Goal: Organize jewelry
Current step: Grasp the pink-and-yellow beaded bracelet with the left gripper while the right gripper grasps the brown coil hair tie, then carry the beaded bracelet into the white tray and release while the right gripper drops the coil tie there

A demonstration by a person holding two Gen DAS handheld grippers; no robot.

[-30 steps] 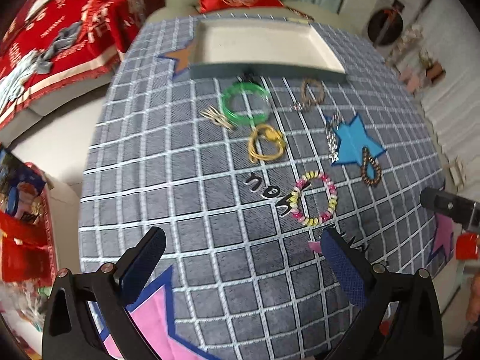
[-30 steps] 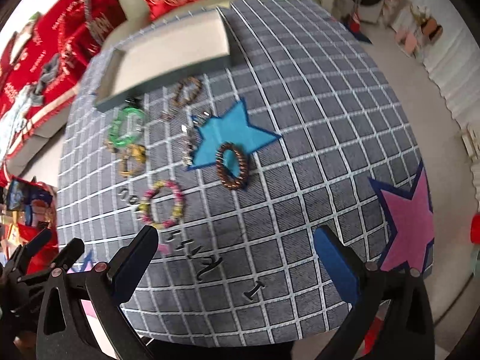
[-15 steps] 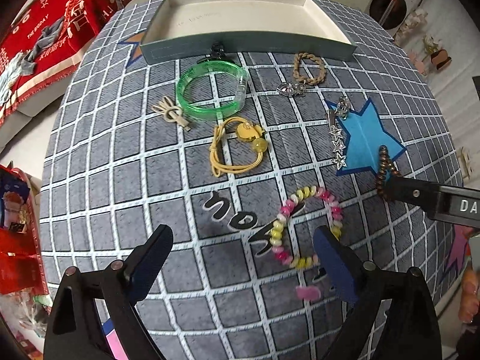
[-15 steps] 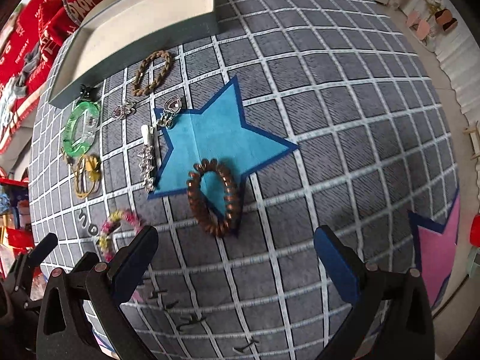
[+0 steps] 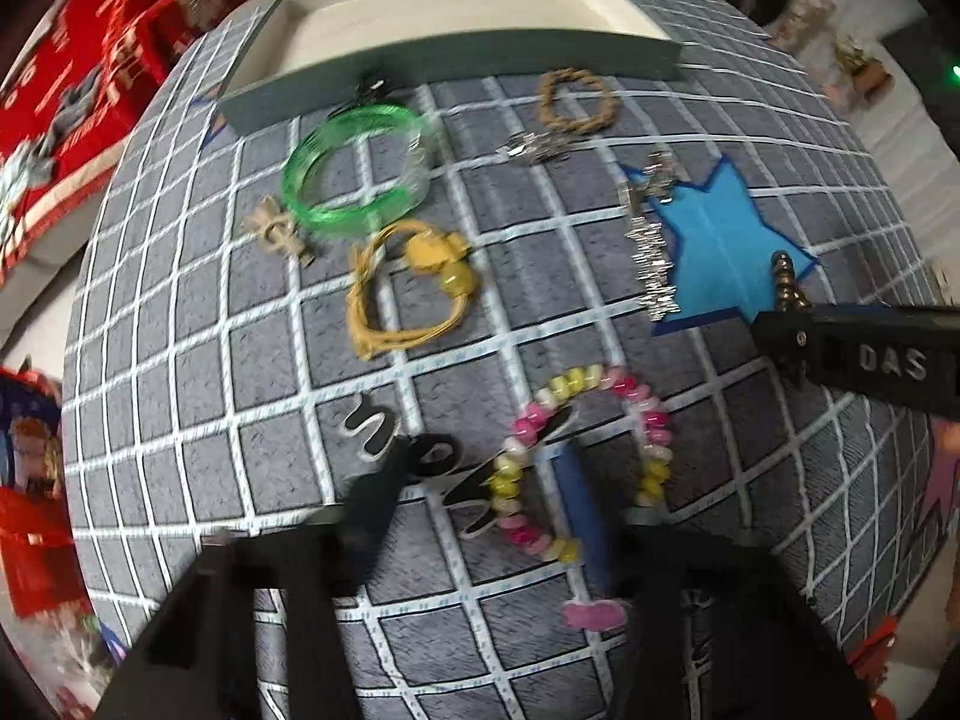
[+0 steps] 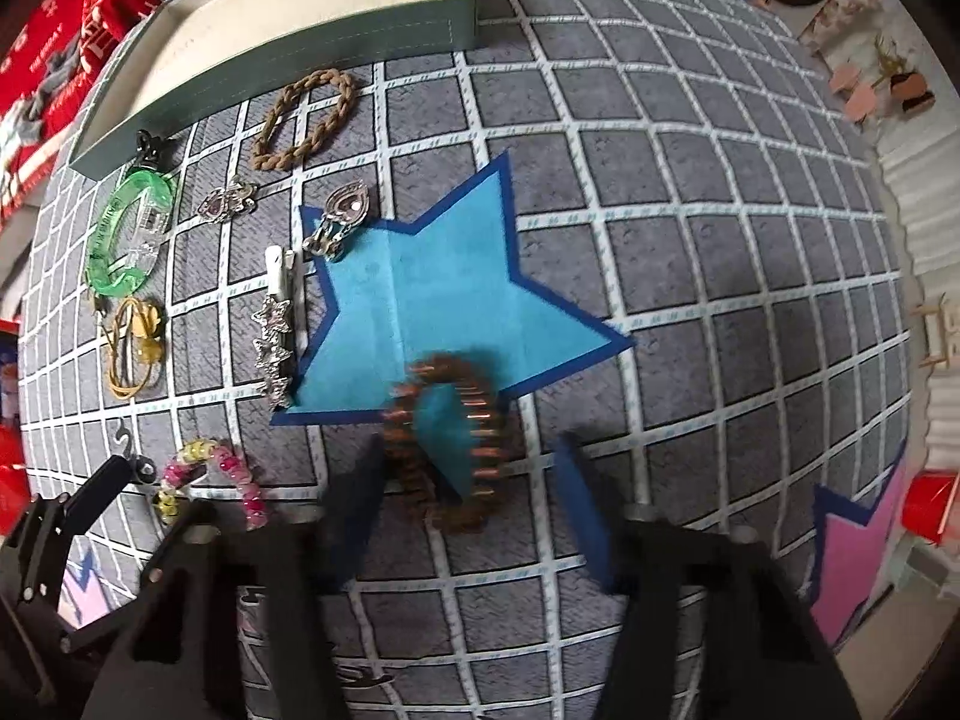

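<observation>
A pink and yellow bead bracelet (image 5: 654,450) lies on the grey checked cloth. My left gripper (image 5: 480,462) points down over it with its jaws closing. The blue pad sits inside the loop and the black finger outside, the loop's left side between them with gaps still showing. A brown bead bracelet (image 6: 444,444) lies on the tip of a blue felt star (image 6: 444,300). My right gripper (image 6: 468,474) straddles it with its jaws closing. The left finger is at the bracelet's edge and the right pad stands off it.
A shallow grey box (image 5: 456,48) with a white floor stands at the far edge. In front of it lie a green bangle (image 5: 360,174), a yellow cord bracelet (image 5: 408,288), a braided ring (image 5: 576,102), a silver brooch (image 5: 534,147) and a star hairclip (image 5: 651,264).
Both grippers have come down close to the cloth and their wide jaws have narrowed, the left around the bead bracelet's side, the right around the brown bracelet.
</observation>
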